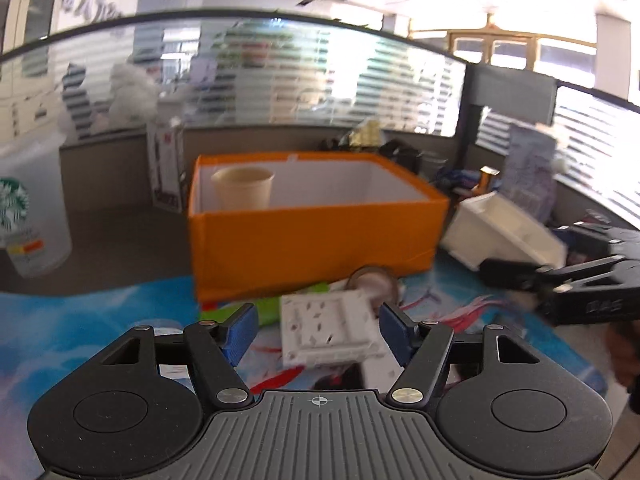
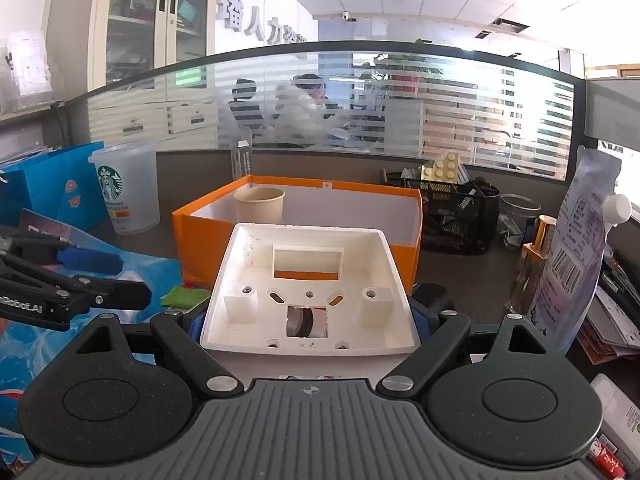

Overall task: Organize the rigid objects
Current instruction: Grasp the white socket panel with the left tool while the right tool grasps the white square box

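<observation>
The right tool (image 2: 310,320) is clamped on a white junction box (image 2: 310,288), held raised before the orange box (image 2: 408,256). The left tool (image 1: 316,330) straddles a white socket plate (image 1: 330,330) on the desk; its right pad touches, the left stands clear. A Starbucks cup (image 2: 126,192) stands left of the orange box, which holds a paper cup (image 2: 259,205).

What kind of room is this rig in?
Most likely an open-plan office desk: a frosted striped glass partition, a filing cabinet with glass doors, and a black mesh desk organizer on the cluttered grey desktop.
</observation>
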